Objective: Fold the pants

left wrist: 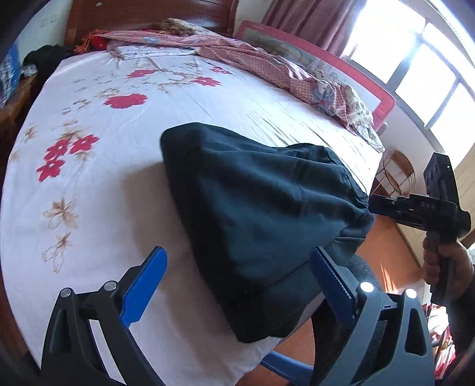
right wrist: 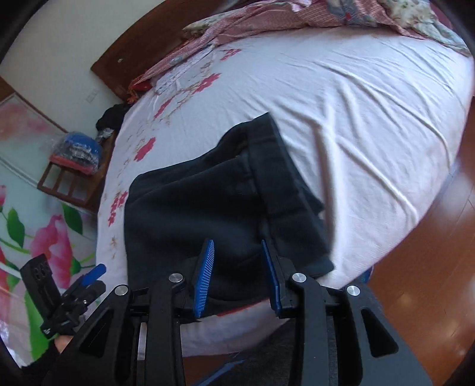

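Note:
Dark navy pants [left wrist: 252, 213] lie folded into a thick bundle on the white floral bed sheet [left wrist: 118, 178], close to the bed's near corner. In the left wrist view my left gripper [left wrist: 237, 254] hovers over the bundle's near end with its blue fingers [left wrist: 145, 285] spread wide, open and not pressing the cloth. A hand [left wrist: 445, 267] holds my right gripper [left wrist: 372, 205] just off the pants' right edge. In the right wrist view the right gripper [right wrist: 237, 242] is open with a gap between its pads, and the pants [right wrist: 207, 202] lie beyond them. The left gripper [right wrist: 95, 271] shows at lower left.
A crumpled pink patterned quilt [left wrist: 267, 59] lies along the far side by a red bed rail [left wrist: 341, 59]. A wooden headboard [left wrist: 148, 14] stands at the back. A side table [right wrist: 71, 178] holds bundled items. Wooden floor [right wrist: 430, 267] lies beside the bed, with a wicker stand [left wrist: 397, 172].

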